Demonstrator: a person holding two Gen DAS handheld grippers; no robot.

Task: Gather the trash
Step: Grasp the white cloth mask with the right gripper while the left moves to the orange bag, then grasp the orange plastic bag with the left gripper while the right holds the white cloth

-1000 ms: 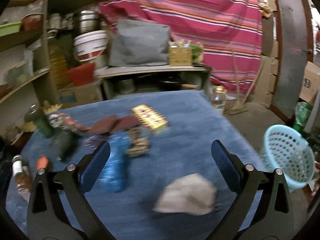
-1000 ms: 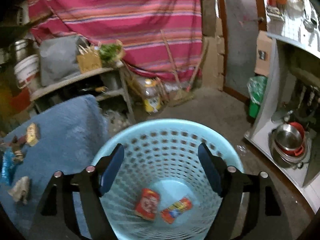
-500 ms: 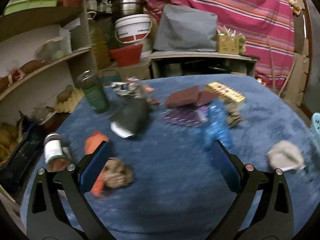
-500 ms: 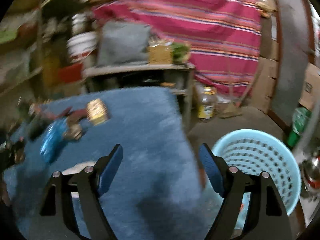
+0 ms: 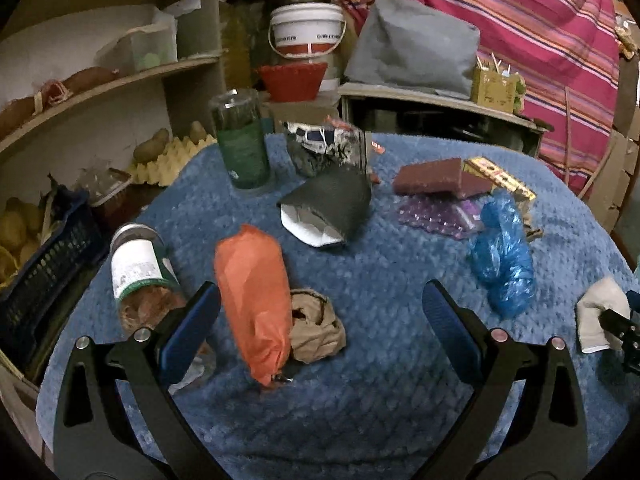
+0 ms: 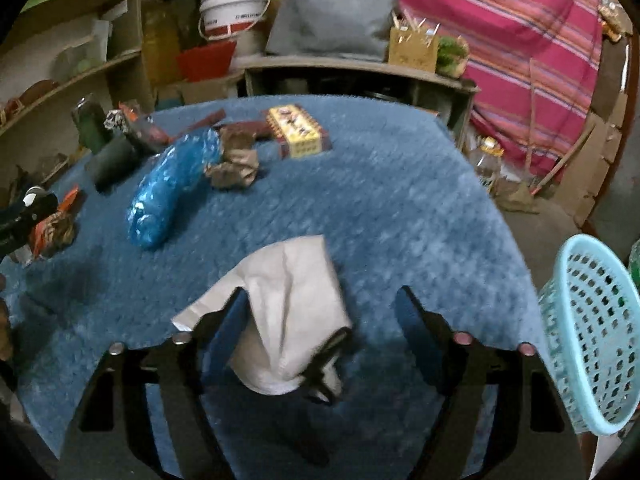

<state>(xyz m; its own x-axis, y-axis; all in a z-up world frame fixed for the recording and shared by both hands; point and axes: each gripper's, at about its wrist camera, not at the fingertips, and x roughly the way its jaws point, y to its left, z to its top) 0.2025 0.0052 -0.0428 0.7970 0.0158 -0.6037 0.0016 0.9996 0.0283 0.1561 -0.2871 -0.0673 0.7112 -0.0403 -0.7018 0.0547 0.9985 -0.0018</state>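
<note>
Trash lies scattered on a blue-covered table [image 5: 380, 400]. My left gripper [image 5: 320, 312] is open, its fingers on either side of an orange wrapper [image 5: 252, 300] and a crumpled brown paper [image 5: 316, 326]. My right gripper [image 6: 320, 312] is open around a white paper bag [image 6: 292, 320], which also shows at the right edge of the left wrist view [image 5: 600, 318]. A blue plastic bag [image 6: 172, 188] lies beyond it; it shows in the left wrist view too [image 5: 502, 252]. A light blue basket [image 6: 588, 336] stands off the table's right side.
A jar [image 5: 140, 276] lies beside my left finger. A green bottle [image 5: 240, 144], a dark pouch [image 5: 328, 208], brown packets [image 5: 432, 176], a yellow box [image 6: 296, 130] and crumpled paper [image 6: 234, 164] sit further back. Shelves [image 5: 100, 88] stand left, a bench [image 6: 352, 68] behind.
My left gripper swung left to the orange wrapper and brown paper. My right gripper left the basket and moved over the table to the white paper bag.
</note>
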